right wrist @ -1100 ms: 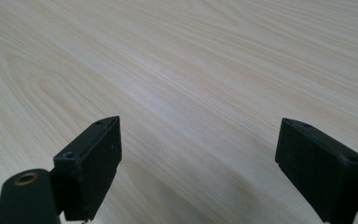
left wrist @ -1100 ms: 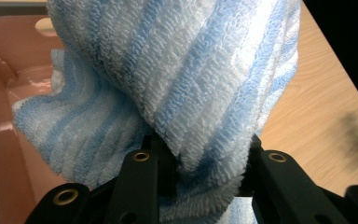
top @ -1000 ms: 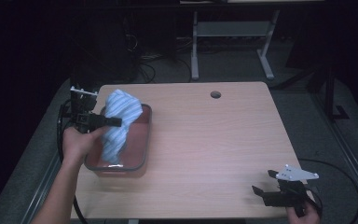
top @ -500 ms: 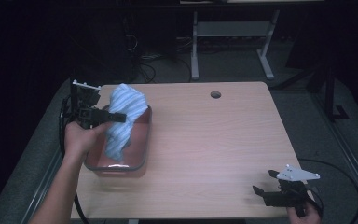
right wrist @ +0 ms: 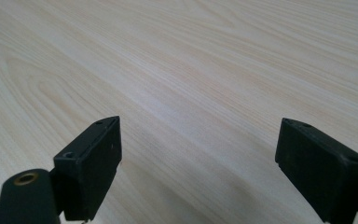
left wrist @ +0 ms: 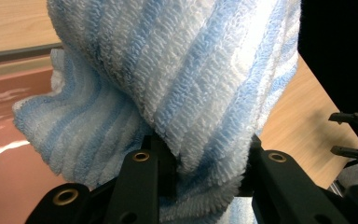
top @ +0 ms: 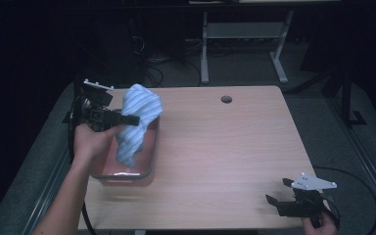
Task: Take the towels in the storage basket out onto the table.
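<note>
1. The left claw [top: 133, 120] is clamped on a blue-and-white striped towel [top: 136, 122], gripping a bunched fold of it near the top.
2. In the left gripper view the two black jaws press in on the terry cloth [left wrist: 182, 84] from both sides, and the fabric bulges above them.
3. The towel hangs lifted over a pink tray [top: 149, 155] at the left side of the tabletop [top: 225, 147].
4. Its upper part mounds above the claw; its lower part trails down in a twisted tail inside the tray's outline. Whether the tail's tip touches the tray floor cannot be told.
5. The tray's glossy pink floor [left wrist: 9, 154] shows behind and to the left of the towel in the left gripper view, with its grey rim above it.
6. The left hand [top: 92, 142] holds its gripper from the tray's left, the forearm coming up from the bottom edge of the high view.
7. The right claw [top: 273, 203] sits at the tabletop's near right corner, well apart from the tray and towel.
8. Its jaws stand wide apart with nothing between them; the right gripper view shows bare pale wood [right wrist: 191, 70] beyond them.
9. A small round hole [top: 226, 99] lies near the tabletop's far edge.
</note>
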The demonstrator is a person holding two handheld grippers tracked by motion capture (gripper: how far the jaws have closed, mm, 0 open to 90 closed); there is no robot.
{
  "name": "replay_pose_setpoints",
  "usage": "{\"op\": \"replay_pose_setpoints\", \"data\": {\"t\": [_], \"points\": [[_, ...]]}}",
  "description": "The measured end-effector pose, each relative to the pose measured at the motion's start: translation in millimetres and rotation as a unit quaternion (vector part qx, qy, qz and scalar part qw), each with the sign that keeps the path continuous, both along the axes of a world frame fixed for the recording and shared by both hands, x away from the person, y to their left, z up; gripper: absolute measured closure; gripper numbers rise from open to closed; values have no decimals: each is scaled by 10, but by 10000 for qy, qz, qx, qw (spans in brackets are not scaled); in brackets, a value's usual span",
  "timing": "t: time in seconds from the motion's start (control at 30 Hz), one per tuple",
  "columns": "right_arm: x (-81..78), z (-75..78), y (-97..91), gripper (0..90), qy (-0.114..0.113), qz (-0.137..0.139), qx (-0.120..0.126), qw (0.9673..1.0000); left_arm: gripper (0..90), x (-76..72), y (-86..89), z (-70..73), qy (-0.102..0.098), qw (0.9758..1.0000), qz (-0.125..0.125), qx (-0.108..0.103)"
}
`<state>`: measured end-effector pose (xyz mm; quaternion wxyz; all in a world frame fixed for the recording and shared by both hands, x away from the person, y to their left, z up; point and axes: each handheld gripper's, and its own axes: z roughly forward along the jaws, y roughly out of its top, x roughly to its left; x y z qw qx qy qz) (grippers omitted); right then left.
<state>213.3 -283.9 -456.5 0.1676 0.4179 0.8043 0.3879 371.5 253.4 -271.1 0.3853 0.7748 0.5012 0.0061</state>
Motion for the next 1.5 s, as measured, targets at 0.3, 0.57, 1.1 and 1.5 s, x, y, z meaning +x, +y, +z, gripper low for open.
{"op": "replay_pose_setpoints", "data": {"t": [0.3,0.57,1.1,1.5], "points": [[-7,11,-7,140,-9,-17,8,10000,694,27,-191,29,0,9998,-188,39],[-5,11,-5,140,-12,-8,13,10000,694,68,-364,47,7,9994,-325,81],[0,24,9,140,-11,-1,62,10000,694,152,-734,20,39,9978,-634,161],[5,27,4,140,-46,29,87,9999,694,204,-965,-17,50,9963,-835,194]]}}
